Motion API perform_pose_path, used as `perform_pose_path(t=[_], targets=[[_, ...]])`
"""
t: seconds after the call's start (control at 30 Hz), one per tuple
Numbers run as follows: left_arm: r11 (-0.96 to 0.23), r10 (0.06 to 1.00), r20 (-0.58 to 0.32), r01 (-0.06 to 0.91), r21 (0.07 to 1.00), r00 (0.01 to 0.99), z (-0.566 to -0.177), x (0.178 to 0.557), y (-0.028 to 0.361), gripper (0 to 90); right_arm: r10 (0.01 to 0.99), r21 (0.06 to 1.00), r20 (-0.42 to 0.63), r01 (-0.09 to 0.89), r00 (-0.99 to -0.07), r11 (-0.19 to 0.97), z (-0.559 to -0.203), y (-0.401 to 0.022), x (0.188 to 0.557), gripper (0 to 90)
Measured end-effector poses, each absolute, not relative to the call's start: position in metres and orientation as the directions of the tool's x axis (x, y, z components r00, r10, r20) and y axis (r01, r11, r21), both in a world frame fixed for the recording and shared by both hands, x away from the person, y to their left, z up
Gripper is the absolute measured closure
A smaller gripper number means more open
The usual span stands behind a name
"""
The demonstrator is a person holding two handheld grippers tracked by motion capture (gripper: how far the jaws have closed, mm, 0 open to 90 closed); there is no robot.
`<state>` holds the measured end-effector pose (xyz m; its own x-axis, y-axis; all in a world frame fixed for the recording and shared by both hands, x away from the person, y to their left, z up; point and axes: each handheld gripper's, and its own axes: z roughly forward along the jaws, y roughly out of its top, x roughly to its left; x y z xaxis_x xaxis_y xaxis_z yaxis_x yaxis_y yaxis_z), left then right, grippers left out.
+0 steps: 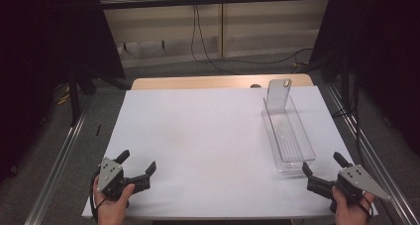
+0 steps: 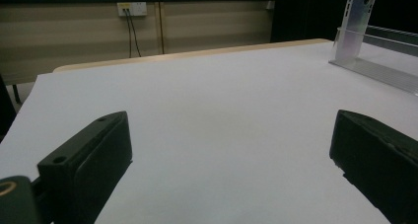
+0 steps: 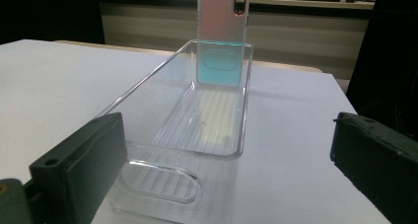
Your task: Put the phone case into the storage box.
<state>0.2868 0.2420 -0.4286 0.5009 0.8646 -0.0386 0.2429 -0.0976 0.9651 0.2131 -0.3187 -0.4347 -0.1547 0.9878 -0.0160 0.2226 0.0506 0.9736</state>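
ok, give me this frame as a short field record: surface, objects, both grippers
surface: table with a white top
tray: clear plastic tray, long and narrow, on the right side of the table
phone case: phone case stands upright at the tray's far end, leaning on its end wall
left gripper: left gripper, open, holds nothing, at the near left corner
right gripper: right gripper, open, holds nothing, just short of the tray's near end, jaws pointing at it
contact: neither gripper touches the tray or the case
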Motion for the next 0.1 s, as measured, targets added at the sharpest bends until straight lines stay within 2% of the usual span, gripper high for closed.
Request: perform_pose_path(t=[0.1], targets=[[-0.088,0.867,-0.045,0.241,0.966,0.496,-0.4279,0.2876,0.2432,2.4,0.989,0.973,-0.013,0.224,-0.150,0.047,-0.4345,-0.3202,0.2139,0.4]])
